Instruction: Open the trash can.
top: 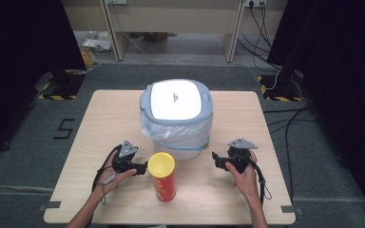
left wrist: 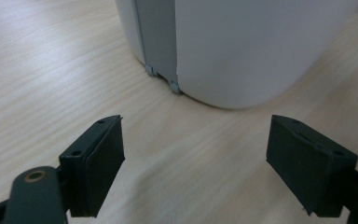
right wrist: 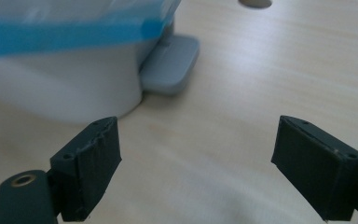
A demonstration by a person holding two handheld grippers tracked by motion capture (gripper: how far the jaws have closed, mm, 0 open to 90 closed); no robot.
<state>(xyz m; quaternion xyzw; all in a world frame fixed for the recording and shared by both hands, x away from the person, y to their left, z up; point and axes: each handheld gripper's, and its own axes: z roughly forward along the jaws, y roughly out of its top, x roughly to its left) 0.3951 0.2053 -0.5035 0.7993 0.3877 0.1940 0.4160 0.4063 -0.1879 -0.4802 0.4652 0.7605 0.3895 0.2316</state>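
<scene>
Two grippers rest low on the counter [top: 100, 123], and both have their jaws spread wide with nothing between them. In the left gripper view the two black jaws stand far apart over bare wood, and just past them is the round white foot of the bin [left wrist: 242, 51]. In the right gripper view the jaws are just as wide and just as empty, with the bin's side, a blue band on its bag and a small grey foot pedal [right wrist: 170, 65] off to one side ahead. From the high view, the left gripper [top: 141, 167] sits right beside the can [top: 163, 176], and its jaw tips almost touch the can's yellow lid, though I cannot tell if they really touch. The right gripper [top: 217, 160] is on the other side of the can and farther from it, with open wood in between. The can is red with a yellow top. It stands straight up, so its long way goes up and down, not along the counter. It is in front of the bin and near the person. The bin [top: 177, 116] has a white lid that is shut, and a clear bag hangs out under the lid. I think the left gripper is the one to take the can, because it is nearer. It would need to turn a little toward the can and close on its round side from the left.
</scene>
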